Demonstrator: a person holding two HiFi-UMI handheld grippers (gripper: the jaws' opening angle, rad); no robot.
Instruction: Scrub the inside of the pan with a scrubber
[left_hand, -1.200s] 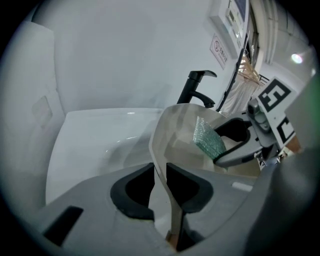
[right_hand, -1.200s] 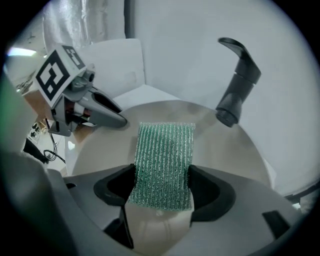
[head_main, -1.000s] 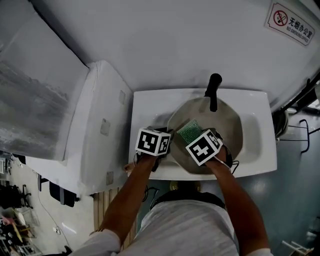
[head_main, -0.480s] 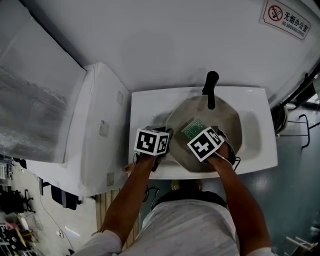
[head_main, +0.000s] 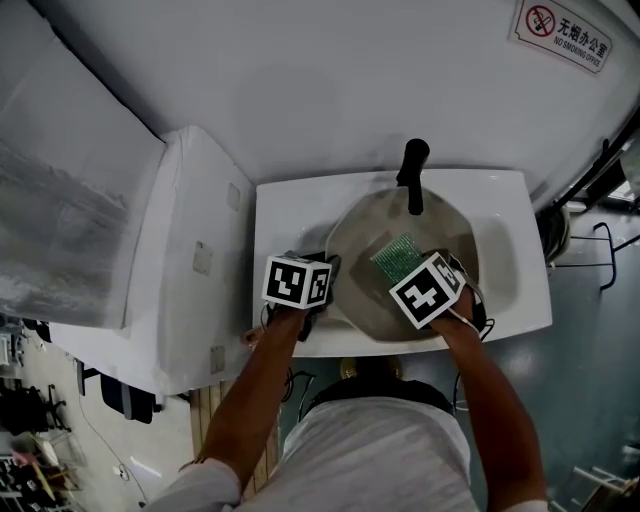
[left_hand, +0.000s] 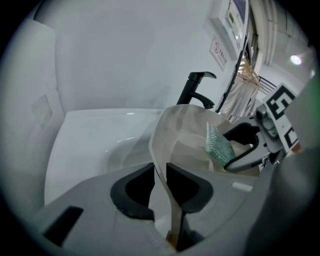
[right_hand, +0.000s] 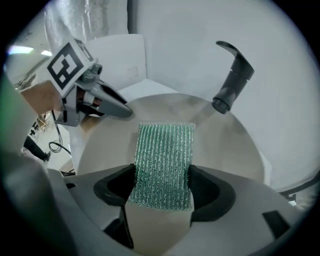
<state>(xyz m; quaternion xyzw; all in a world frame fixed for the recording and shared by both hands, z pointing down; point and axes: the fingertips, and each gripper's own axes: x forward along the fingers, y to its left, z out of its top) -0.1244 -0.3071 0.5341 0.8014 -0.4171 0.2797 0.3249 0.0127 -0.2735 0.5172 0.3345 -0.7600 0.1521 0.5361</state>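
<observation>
You are in the scrubbing step. Your right hand-held gripper clenches the green scrubber against the inside of the pan, in the middle of the sink. Your left hand-held gripper grasps the pan's rim. Next, I judge, rub across the bottom, keeping the rim firm.

A white basin sits against a plain white wall, with a black tap at its back edge. A red no-smoking sign hangs on the wall at upper right. Grey-blue floor shows on the right.
</observation>
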